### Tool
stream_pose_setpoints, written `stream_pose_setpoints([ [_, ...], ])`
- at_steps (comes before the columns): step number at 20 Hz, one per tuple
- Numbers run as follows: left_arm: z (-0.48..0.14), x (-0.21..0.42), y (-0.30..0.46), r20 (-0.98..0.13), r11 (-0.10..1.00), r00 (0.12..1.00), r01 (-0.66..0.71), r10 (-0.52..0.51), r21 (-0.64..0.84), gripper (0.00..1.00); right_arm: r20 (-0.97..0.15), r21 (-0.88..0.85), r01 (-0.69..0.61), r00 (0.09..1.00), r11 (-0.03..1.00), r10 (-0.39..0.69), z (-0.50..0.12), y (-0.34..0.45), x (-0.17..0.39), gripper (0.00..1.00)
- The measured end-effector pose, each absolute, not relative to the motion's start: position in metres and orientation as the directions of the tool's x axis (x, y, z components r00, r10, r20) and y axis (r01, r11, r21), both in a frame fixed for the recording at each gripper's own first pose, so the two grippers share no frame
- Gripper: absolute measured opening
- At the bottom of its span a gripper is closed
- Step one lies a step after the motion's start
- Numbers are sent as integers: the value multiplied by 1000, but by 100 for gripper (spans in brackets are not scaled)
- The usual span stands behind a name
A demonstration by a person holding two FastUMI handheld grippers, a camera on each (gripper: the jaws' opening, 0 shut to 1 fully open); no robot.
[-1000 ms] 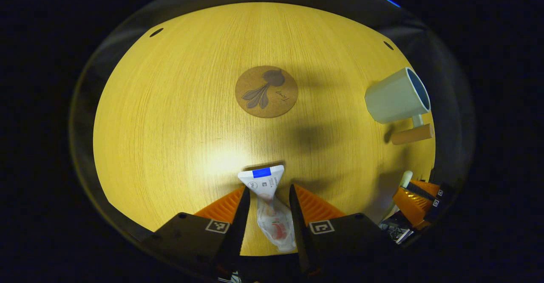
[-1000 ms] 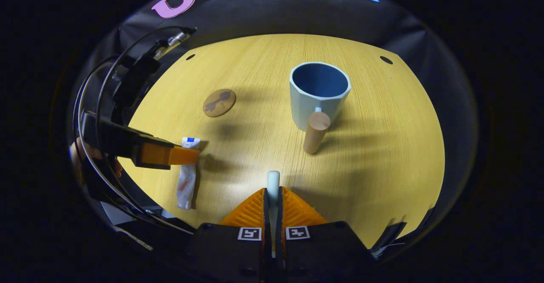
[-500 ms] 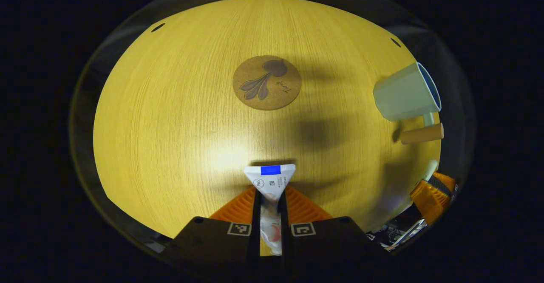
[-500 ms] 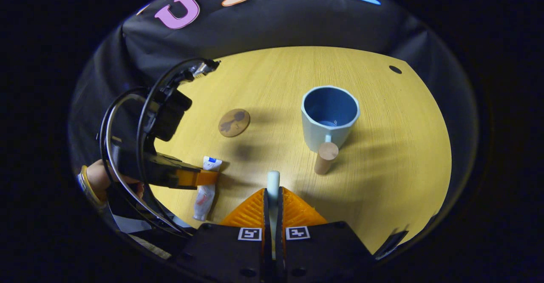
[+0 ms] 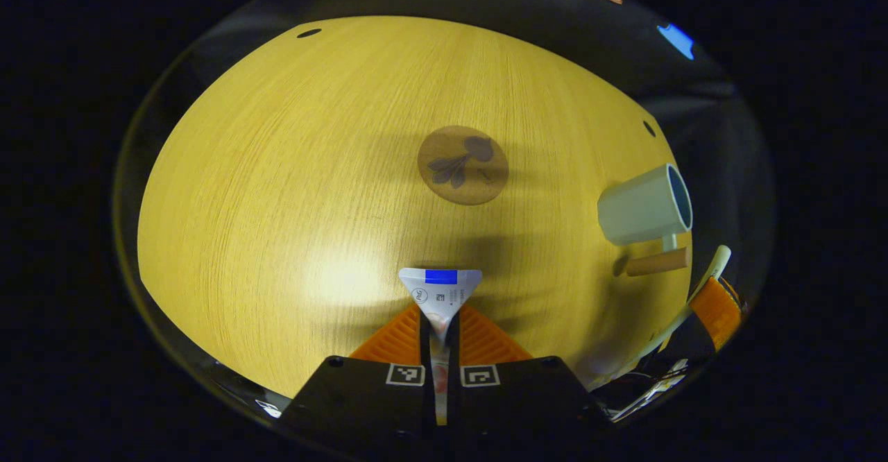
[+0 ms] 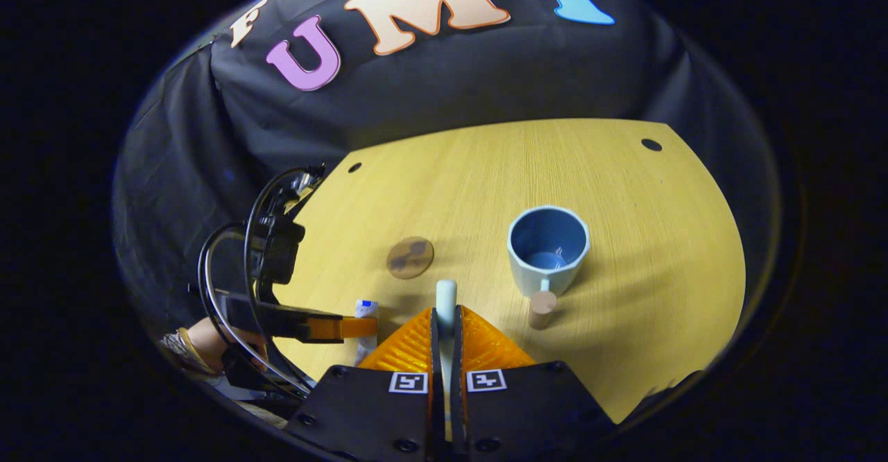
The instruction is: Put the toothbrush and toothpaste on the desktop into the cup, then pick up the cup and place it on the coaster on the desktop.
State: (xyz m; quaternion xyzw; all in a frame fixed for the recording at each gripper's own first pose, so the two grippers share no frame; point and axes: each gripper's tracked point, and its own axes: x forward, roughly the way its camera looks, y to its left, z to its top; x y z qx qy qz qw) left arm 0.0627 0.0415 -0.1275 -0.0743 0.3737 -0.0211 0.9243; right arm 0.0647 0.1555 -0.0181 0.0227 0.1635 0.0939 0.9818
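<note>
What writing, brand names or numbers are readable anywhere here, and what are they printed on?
Nothing reads clearly.
Toothpaste tube: small print and a round logo under a blue bar, too small to read.
Coaster: a plant drawing with a tiny mark beside it, too blurred to read.
Square markers on the left gripper: black-and-white patterns, not words.
Cup: no writing visible.

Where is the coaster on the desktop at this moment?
In the right gripper view the coaster lies flat on the desktop, left of the blue cup and beyond the toothpaste tube.
</note>
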Motion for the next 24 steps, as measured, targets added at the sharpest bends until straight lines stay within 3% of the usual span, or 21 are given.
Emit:
stream_pose_setpoints([
  [7,-54,61,33,-447,962,878,49,-171,-270,4,-108,39,-270,956,962,273,41,161,71,6],
  [11,2,42,43,-308,957,929,128,-207,-260,4,-1,81,-276,961,958,277,71,153,79,6],
  [18,34,33,45,-104,946,959,235,-262,-222,4,198,127,-231,959,965,204,138,105,96,6],
  [24,58,17,46,18,920,938,344,-347,-186,4,240,64,-180,958,982,160,137,73,123,6],
])
